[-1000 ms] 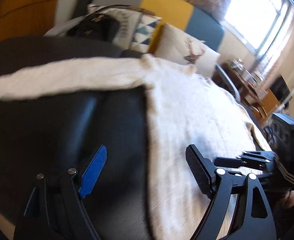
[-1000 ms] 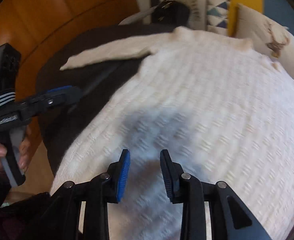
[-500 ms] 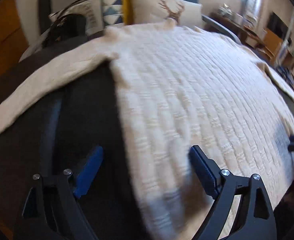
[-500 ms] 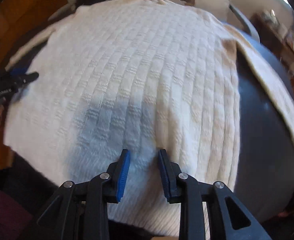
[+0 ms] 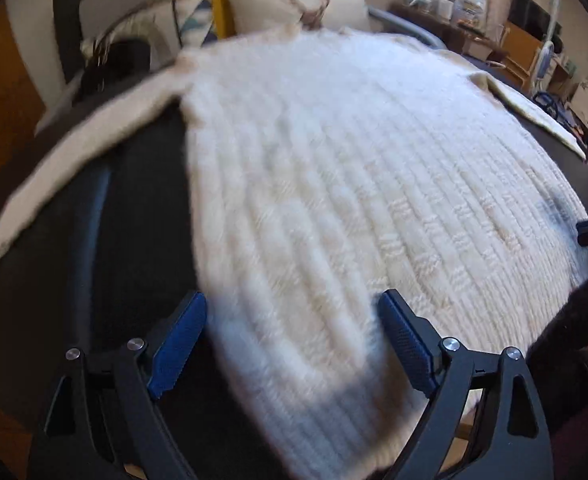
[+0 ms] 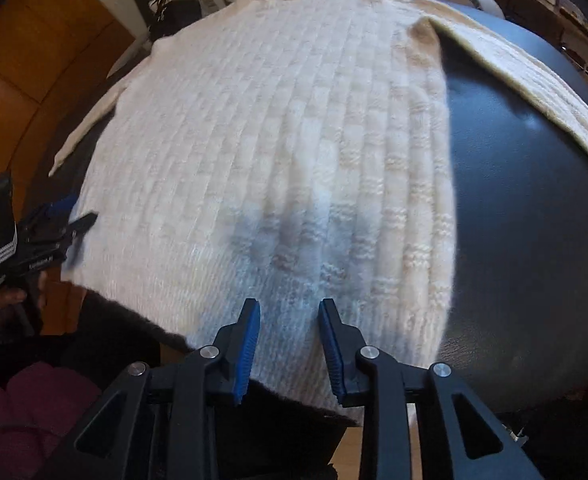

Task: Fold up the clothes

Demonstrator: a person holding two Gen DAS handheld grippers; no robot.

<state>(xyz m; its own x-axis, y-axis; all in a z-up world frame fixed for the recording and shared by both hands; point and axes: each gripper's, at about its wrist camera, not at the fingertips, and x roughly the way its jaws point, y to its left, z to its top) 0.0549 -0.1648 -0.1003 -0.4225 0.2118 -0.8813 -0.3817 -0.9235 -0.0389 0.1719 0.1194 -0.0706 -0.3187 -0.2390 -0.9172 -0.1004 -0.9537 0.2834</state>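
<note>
Your two wrist cameras both look steeply down and close onto the sweater (image 5: 354,208), the left over its left hem corner, the right toward its right hem, sharing its knit body.

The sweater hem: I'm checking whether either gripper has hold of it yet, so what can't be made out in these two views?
- Left wrist view: motion blur smears the sweater hem inside the open left gripper; contact unclear.
- Right wrist view: right gripper frame and shadow cover the hem's edge.
- Right wrist view: left sleeve runs partly behind the body.
</note>
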